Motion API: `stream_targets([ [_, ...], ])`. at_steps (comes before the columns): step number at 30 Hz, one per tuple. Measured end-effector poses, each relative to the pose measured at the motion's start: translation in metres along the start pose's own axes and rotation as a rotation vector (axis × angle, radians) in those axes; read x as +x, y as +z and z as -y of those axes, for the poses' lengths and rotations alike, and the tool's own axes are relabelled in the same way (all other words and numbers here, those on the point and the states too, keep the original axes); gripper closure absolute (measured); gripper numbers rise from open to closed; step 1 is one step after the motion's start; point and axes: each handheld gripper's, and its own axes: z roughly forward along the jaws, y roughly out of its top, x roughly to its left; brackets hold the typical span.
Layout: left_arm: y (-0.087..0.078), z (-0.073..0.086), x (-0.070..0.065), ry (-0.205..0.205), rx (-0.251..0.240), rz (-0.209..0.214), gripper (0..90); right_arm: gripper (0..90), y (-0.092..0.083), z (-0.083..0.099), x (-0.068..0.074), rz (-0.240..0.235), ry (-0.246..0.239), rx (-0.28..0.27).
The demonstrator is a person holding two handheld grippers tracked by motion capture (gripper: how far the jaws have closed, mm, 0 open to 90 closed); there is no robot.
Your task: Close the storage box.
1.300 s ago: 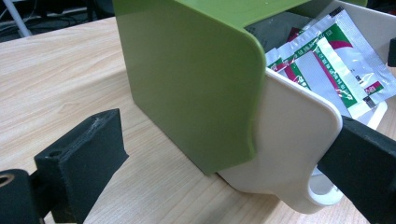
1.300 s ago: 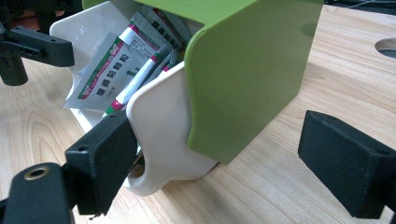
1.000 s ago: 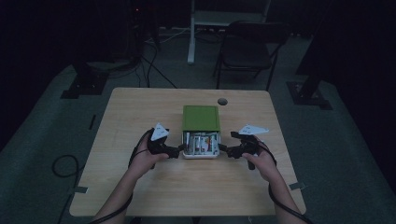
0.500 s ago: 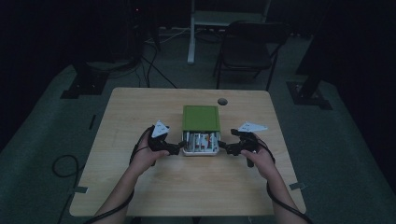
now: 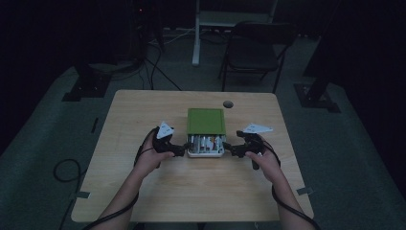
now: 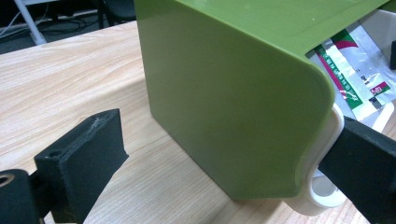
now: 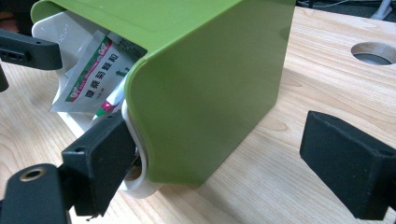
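Both hands sit low at the near side of the table (image 5: 143, 201), left gripper (image 5: 178, 149) and right gripper (image 5: 231, 150) flanking a white tray (image 5: 206, 153) poking out of its green box (image 5: 206, 120). Fingers are spread on both — one finger of each is hooked at a tray handle. My guess: sliding the tray out. Pull evenly on both sides so the sachets (image 7: 93, 79) don't snag. Past the box — a cable hole (image 5: 228, 104).
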Motion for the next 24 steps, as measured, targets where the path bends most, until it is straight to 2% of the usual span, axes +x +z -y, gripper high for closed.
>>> stream_targets([
  [16,0.0063,-0.0015,0.0063,-0.019,-0.001,-0.008,2.8,10.2,0.0062,-0.0034,-0.0027,0.007,0.001,0.000],
  [22,0.0056,-0.0017,0.0055,-0.011,0.001,-0.010,3.0,10.4,0.0067,-0.0020,-0.0023,0.007,0.019,-0.001],
  [24,0.0042,-0.0021,0.0051,-0.021,-0.003,-0.002,3.0,10.4,0.0059,-0.0022,-0.0011,0.010,0.016,-0.002],
])
